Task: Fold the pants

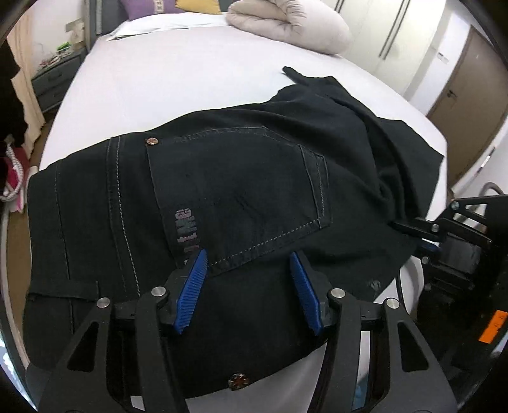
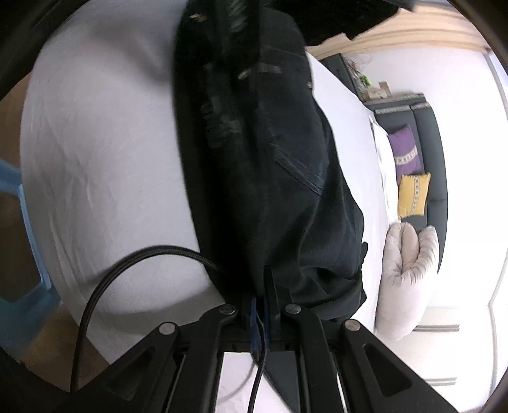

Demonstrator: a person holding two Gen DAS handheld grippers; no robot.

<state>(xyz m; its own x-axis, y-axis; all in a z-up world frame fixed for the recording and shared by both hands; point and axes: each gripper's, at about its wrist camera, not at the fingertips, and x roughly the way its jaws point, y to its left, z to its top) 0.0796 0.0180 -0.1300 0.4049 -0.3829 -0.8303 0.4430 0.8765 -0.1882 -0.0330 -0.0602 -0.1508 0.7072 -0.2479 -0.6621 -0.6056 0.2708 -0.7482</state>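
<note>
The left gripper (image 1: 249, 263) has its blue-padded jaws spread apart, hovering over the waist end of the black pants (image 1: 222, 190) with nothing between them; the back pocket (image 1: 241, 193) lies just ahead of the pads, and a metal button (image 1: 235, 381) shows at the waistband edge below them. The right gripper (image 2: 259, 301) has its jaws pressed together on a bunched fold of the pants' cloth, which rises from the jaws and fills the middle of that view; the picture is blurred there. A black cable (image 2: 104, 282) loops past the right gripper's left side and another strand runs down between its linkages. The pants lie spread across the near end of a bed (image 1: 165, 79) covered by a white sheet, the legs rumpled toward the right edge. Farther off on the bed sit a rolled pale duvet (image 1: 285, 25), a purple cushion (image 1: 149, 8) and a yellow cushion (image 1: 198, 6) against the grey headboard (image 2: 435, 149). A grey nightstand (image 1: 54, 79) stands beside the bed, and a blue stool (image 2: 19, 241) is near its foot.
</note>
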